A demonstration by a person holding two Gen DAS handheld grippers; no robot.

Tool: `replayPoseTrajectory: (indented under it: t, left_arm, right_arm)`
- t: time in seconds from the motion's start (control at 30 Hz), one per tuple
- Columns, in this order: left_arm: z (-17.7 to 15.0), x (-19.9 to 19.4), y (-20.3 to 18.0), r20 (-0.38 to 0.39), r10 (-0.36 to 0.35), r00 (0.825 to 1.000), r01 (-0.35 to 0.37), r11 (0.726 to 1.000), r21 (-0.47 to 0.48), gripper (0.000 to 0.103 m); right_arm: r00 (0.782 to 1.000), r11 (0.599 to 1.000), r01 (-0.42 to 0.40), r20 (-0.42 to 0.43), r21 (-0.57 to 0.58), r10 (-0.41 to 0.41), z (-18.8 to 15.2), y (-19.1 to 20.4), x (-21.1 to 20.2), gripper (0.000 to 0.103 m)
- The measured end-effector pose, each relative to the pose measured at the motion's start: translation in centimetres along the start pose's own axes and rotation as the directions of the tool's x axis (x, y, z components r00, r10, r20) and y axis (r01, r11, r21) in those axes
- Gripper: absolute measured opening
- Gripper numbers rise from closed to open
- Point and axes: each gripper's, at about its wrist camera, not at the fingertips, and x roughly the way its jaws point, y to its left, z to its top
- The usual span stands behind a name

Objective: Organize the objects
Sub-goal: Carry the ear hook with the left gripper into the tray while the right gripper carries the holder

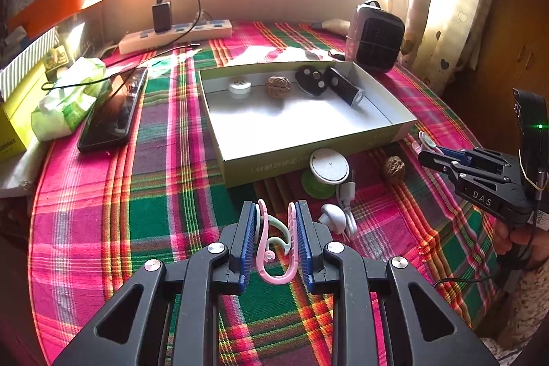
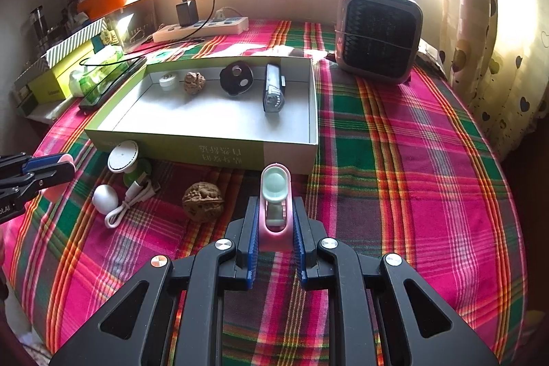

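Observation:
My left gripper (image 1: 276, 208) is shut on a curvy pink and mint clip (image 1: 262, 249), just above the plaid cloth. My right gripper (image 2: 274, 199) is shut on a second pink clip with a mint pad (image 2: 274, 184), in front of the open cardboard box (image 2: 206, 153). Inside the box lie a white cap (image 2: 167, 80), a walnut (image 2: 194, 82), a black piece (image 2: 236, 78) and a flashlight (image 2: 273, 91). Before the box sit another walnut (image 2: 203, 201), a white disc (image 2: 123, 156), a white cable (image 2: 130, 201) and a white egg-shaped plug (image 2: 104, 198).
A phone (image 1: 109, 112), a green tissue pack (image 1: 68, 102) and a yellow carton (image 1: 17, 119) crowd the left side. A power strip (image 1: 175, 35) lies at the back wall. A small fan heater (image 2: 377, 33) stands back right, beside the curtain (image 2: 480, 40).

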Motion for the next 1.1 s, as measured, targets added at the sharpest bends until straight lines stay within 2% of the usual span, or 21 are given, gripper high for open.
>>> replayPoseTrajectory:
  t: [0.53, 1.1]
  left_arm:
    - [4.8, 1.1, -1.0, 0.031, -0.027, 0.999, 0.026, 0.999, 0.027, 0.021]
    - [9.0, 5.4, 0.6, 0.009, -0.025, 1.0, 0.026, 1.0, -0.019, 0.021]
  right_arm:
    - [0.998, 0.997, -0.064, 0.025, -0.034, 0.065, 4.2, 1.2, 0.2, 0.018]
    - [0.989, 0.985, -0.142, -0.04, -0.094, 0.139, 9.1, 3.6, 5.1, 0.018]
